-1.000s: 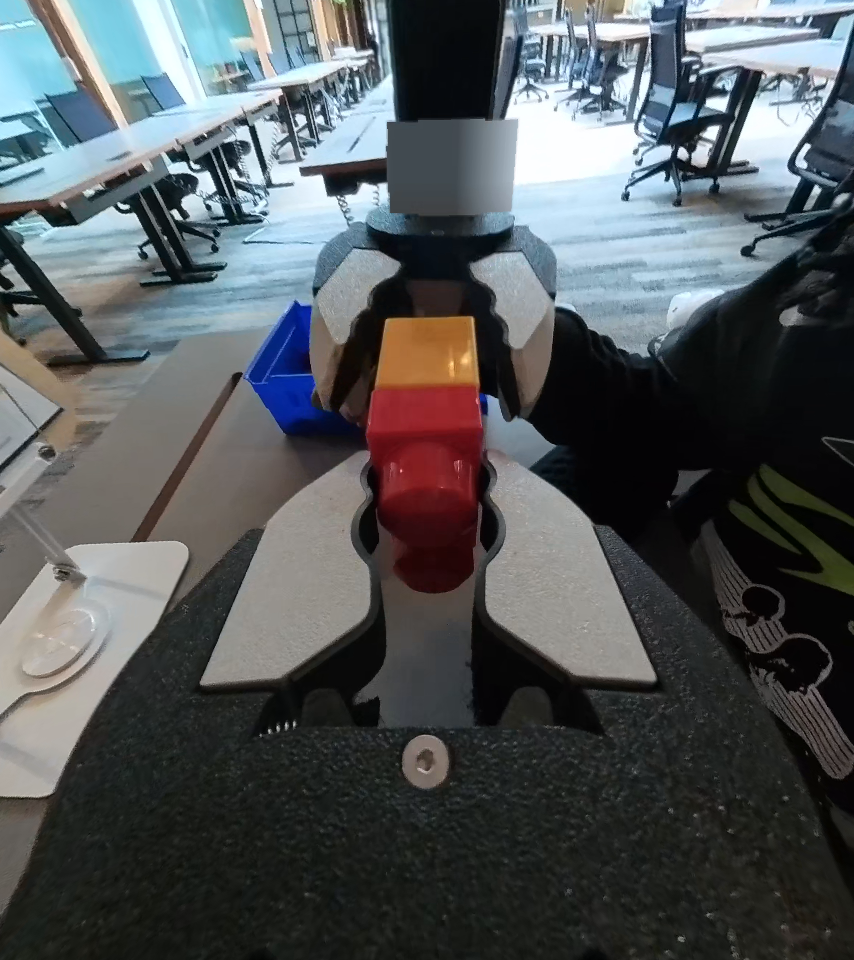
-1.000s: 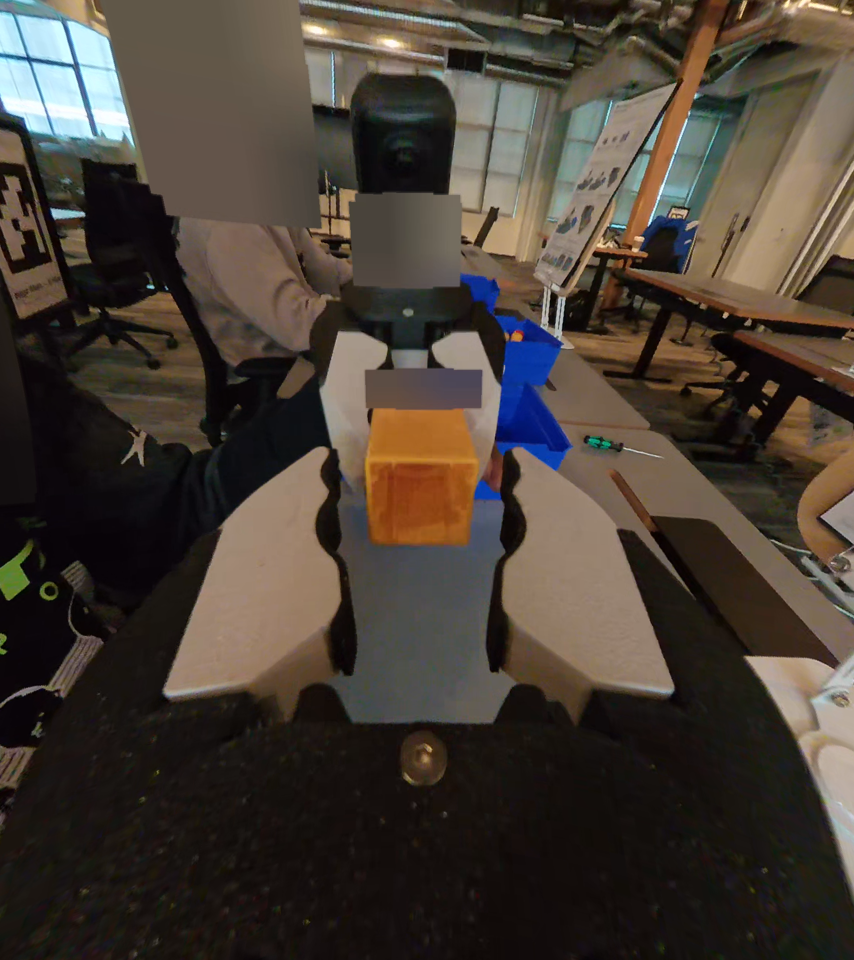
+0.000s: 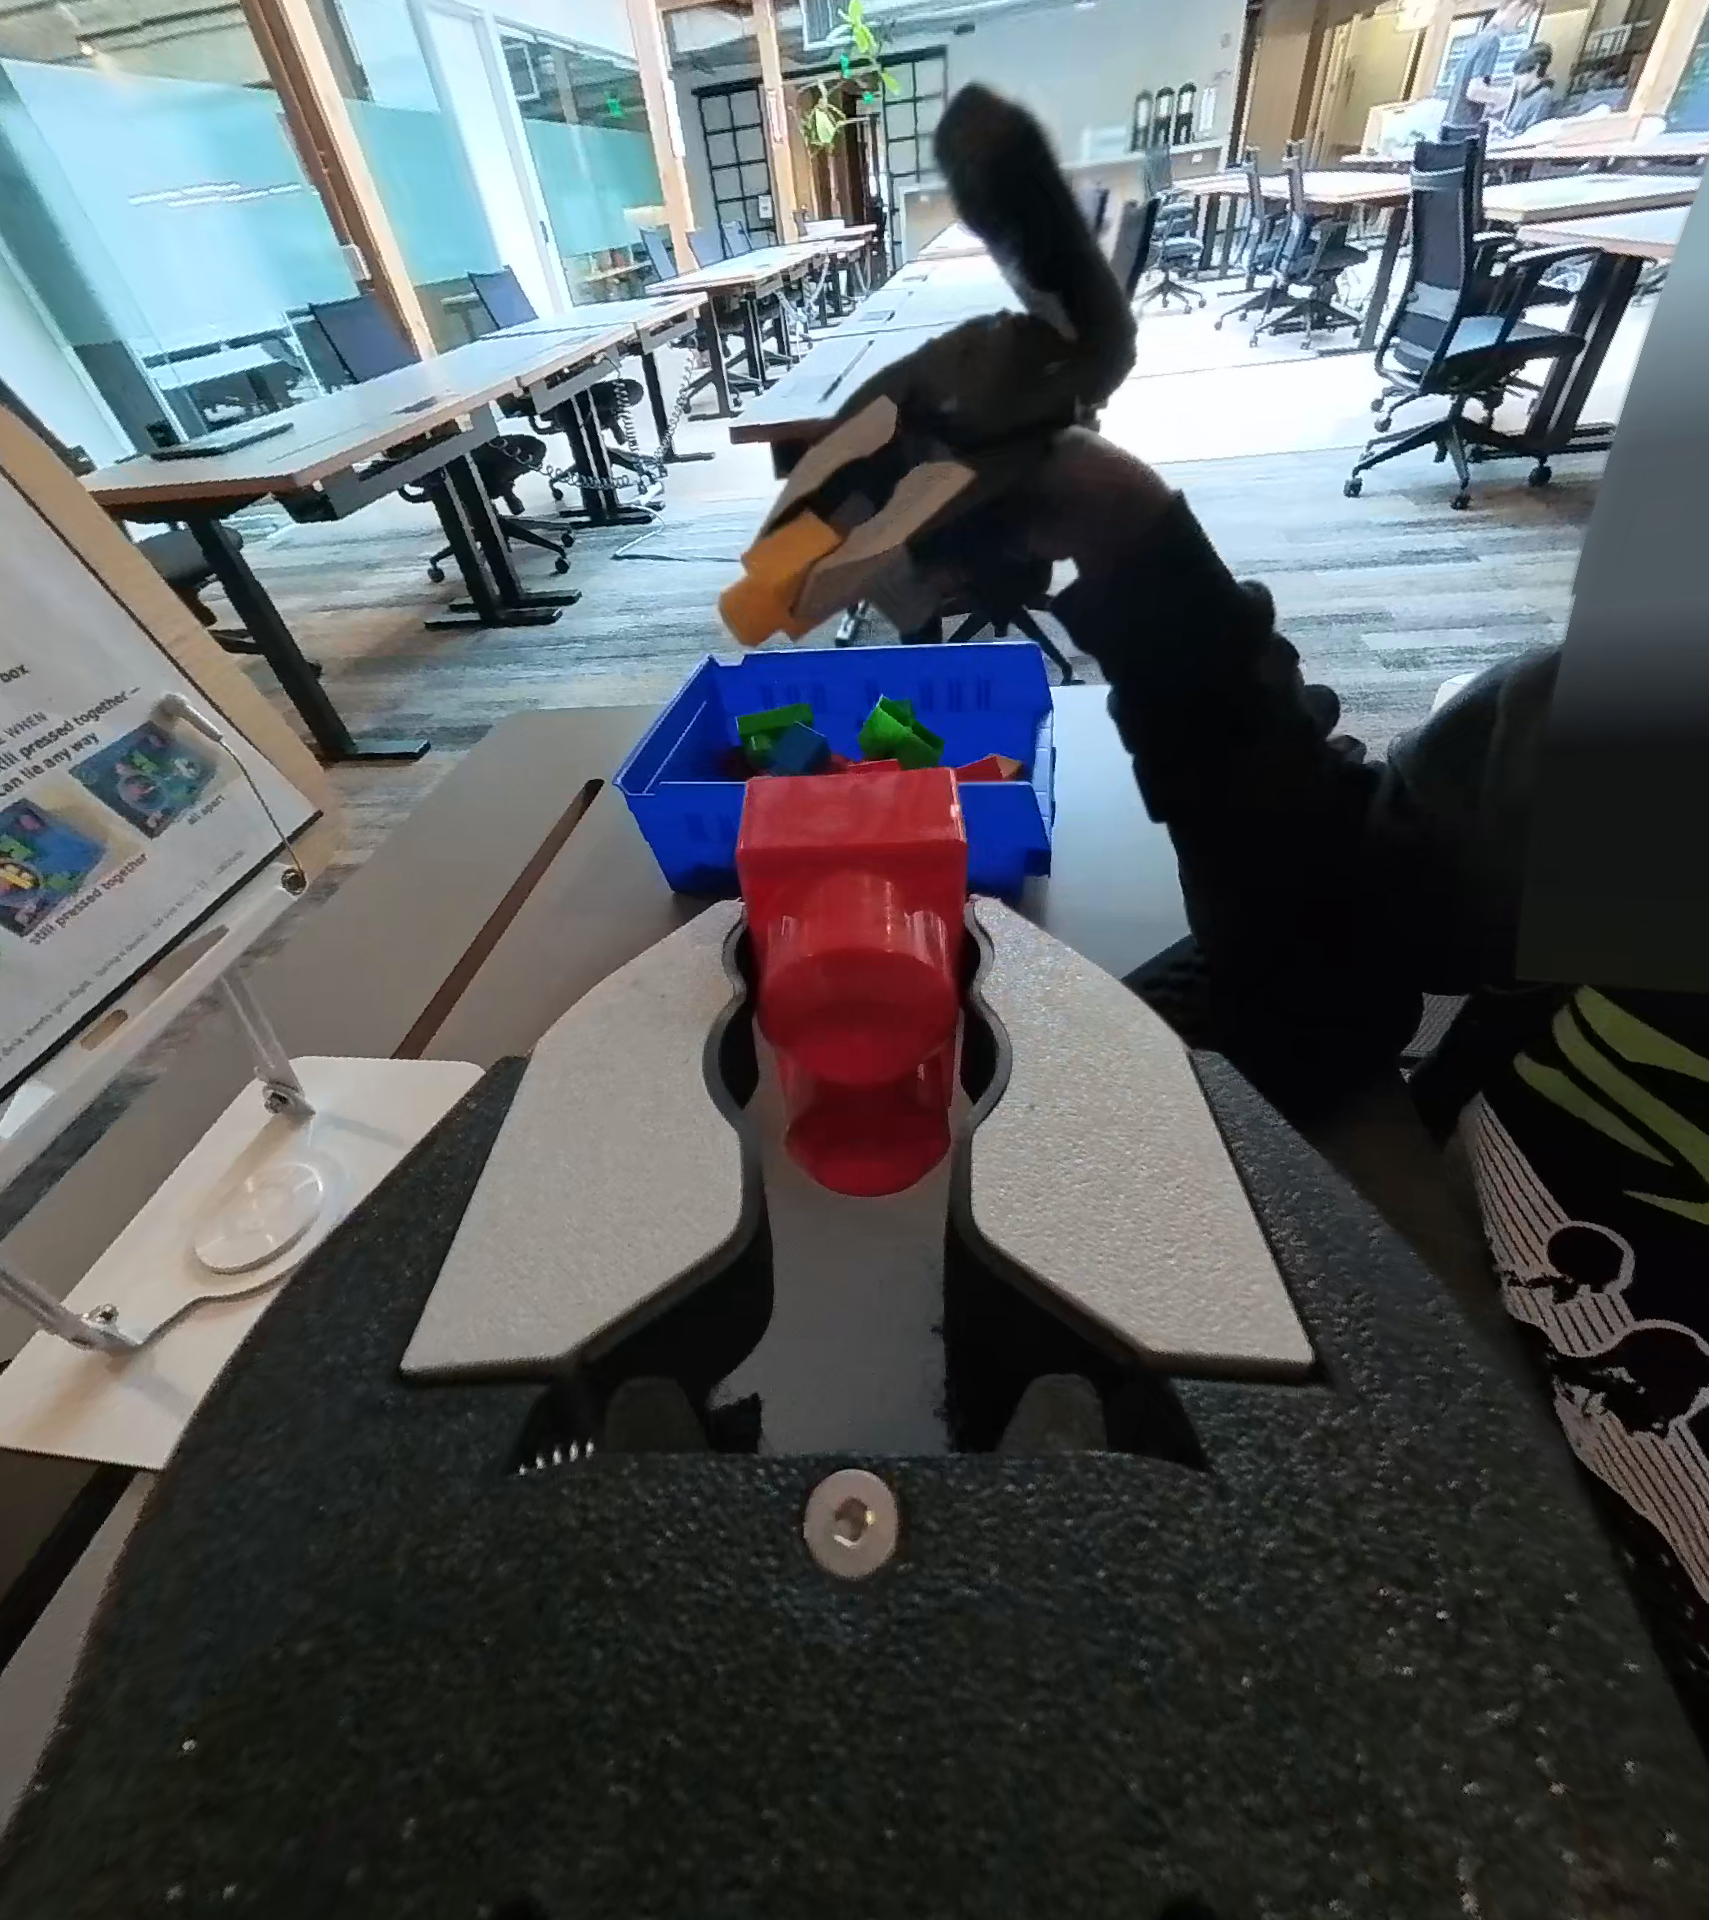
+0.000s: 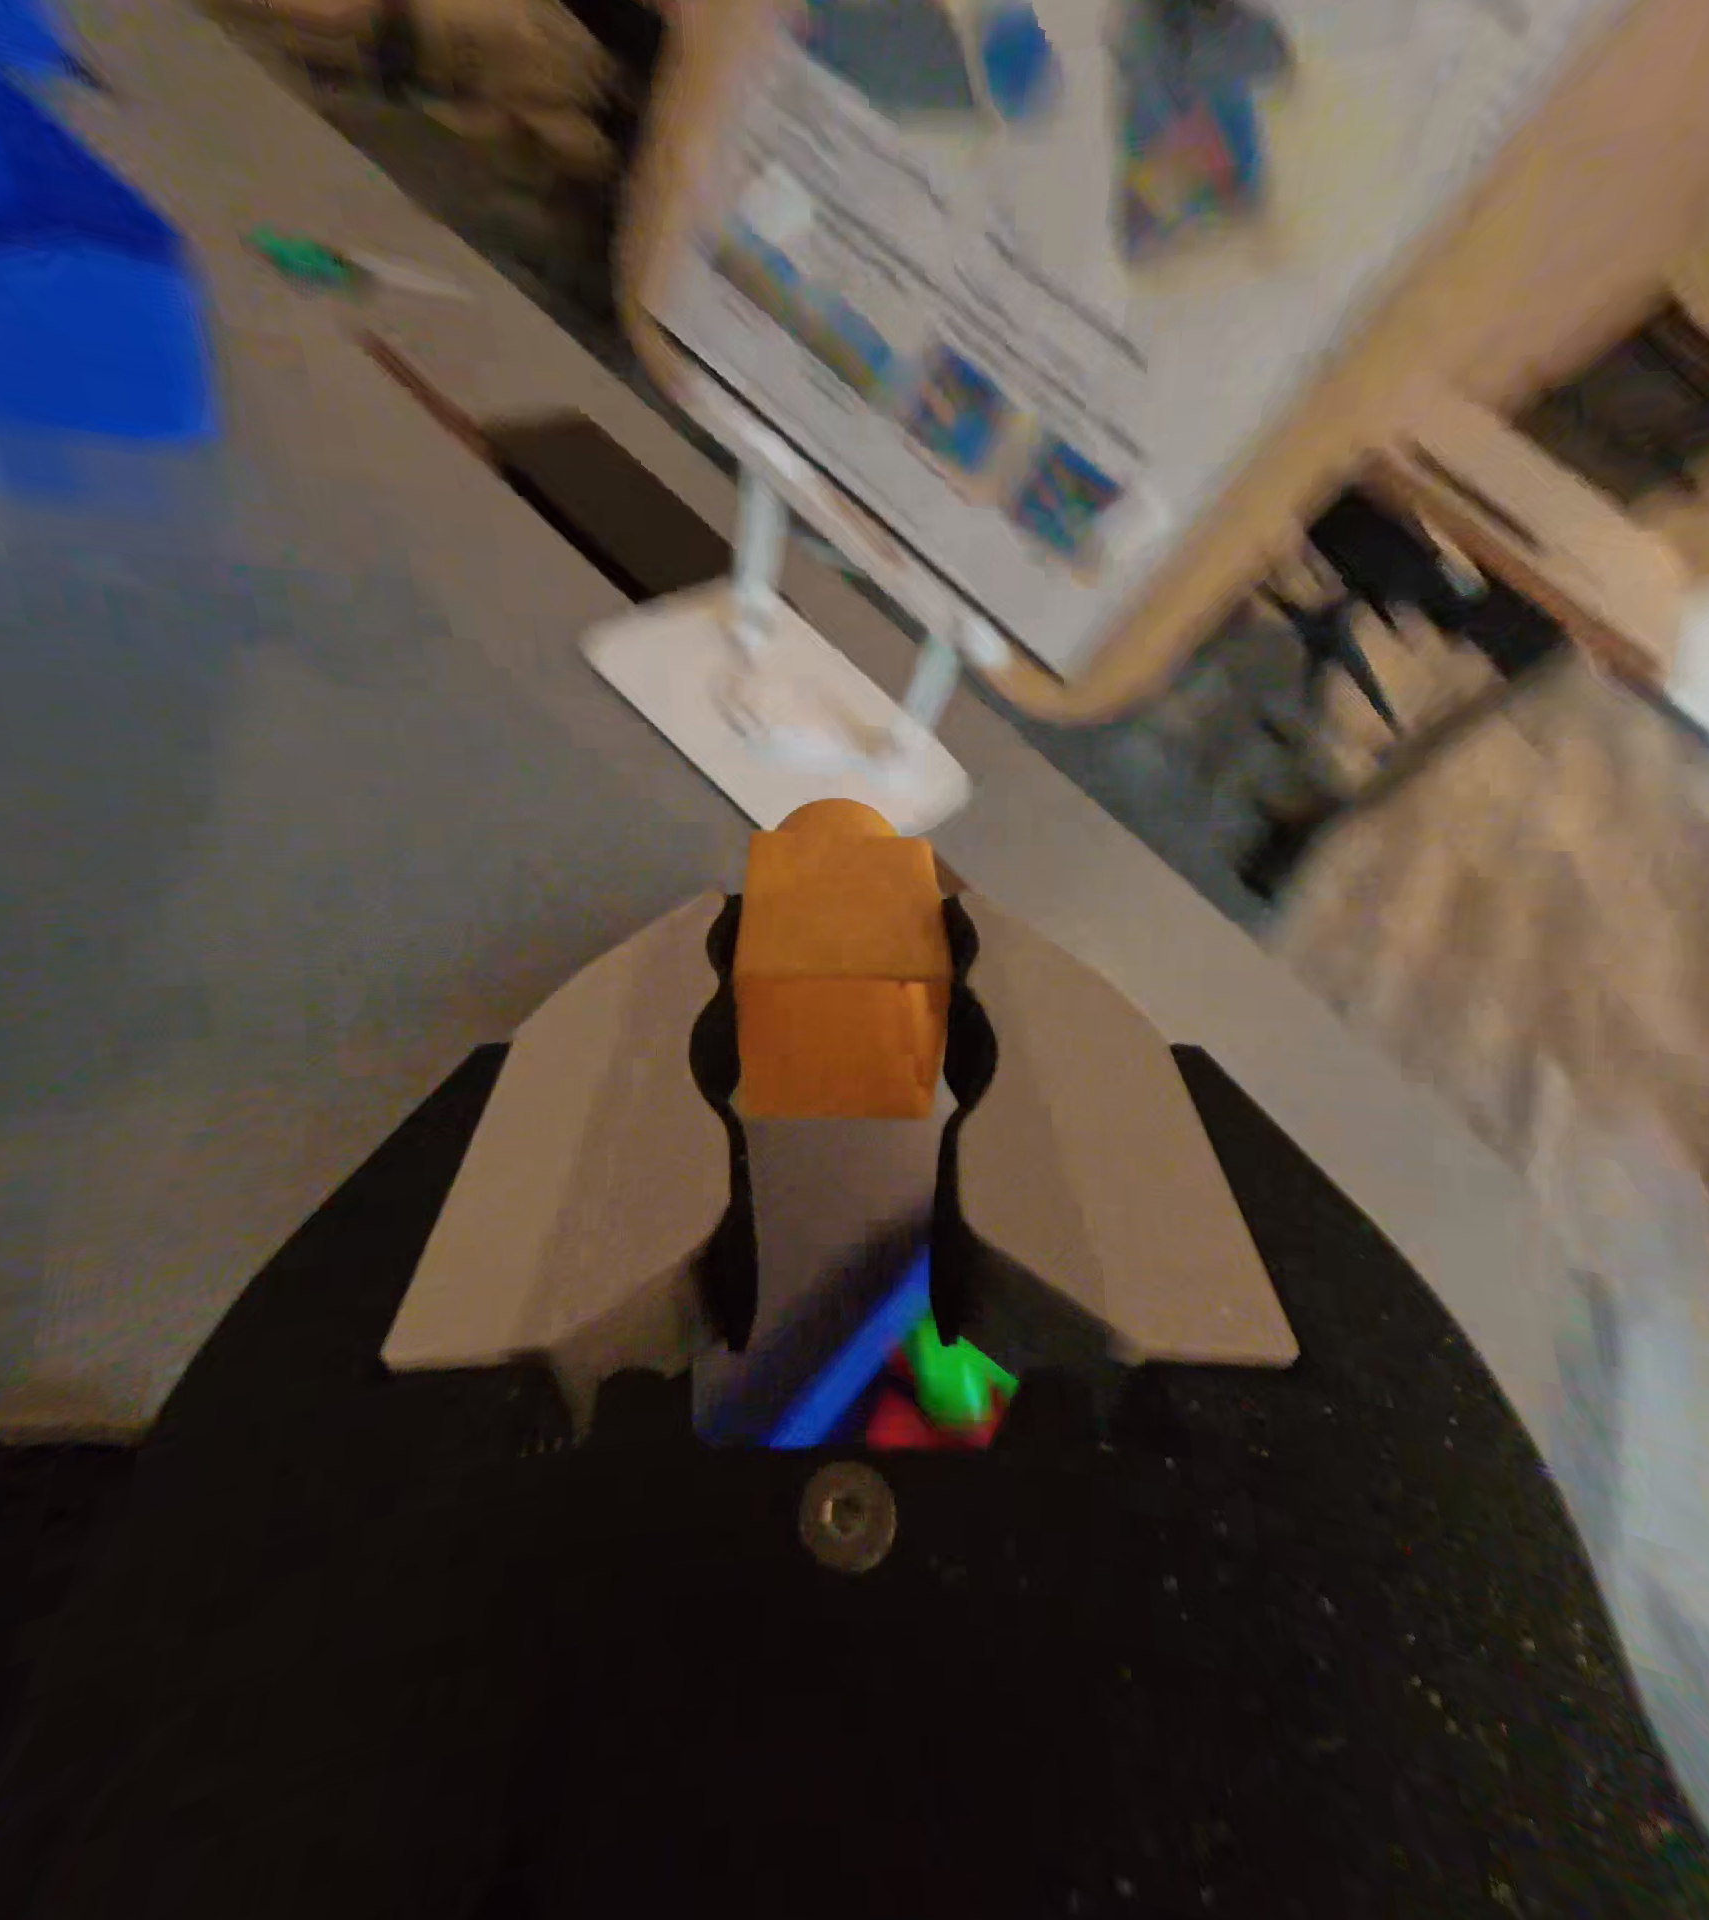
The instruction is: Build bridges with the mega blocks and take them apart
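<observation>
My left gripper [image 3: 855,935] is shut on a red block [image 3: 852,935], its round studs pointing back at the camera. My right gripper [image 4: 839,914] is shut on an orange block [image 4: 837,997]; this view is blurred by motion. In the left wrist view the right gripper [image 3: 808,571] hangs above the far left rim of a blue bin [image 3: 1021,821], tilted down to the left with the orange block [image 3: 777,582] sticking out of it. The bin holds loose green [image 3: 897,732], blue and red blocks. The two held blocks are apart.
An instruction card on a white stand [image 3: 91,852] stands on the table at the left; it also shows in the right wrist view [image 4: 943,343]. A person's dark sleeve [image 3: 1276,831] and shirt fill the right side. A blue bin edge [image 4: 39,260] and a green-handled tool [image 4: 310,260] lie farther off. The gap from one gripper's tips to the other's is roughly 25 centimetres.
The orange and red blocks were pressed together between the facing grippers; now they are separated. The right gripper has swung away with the orange block to above the blue bin.
</observation>
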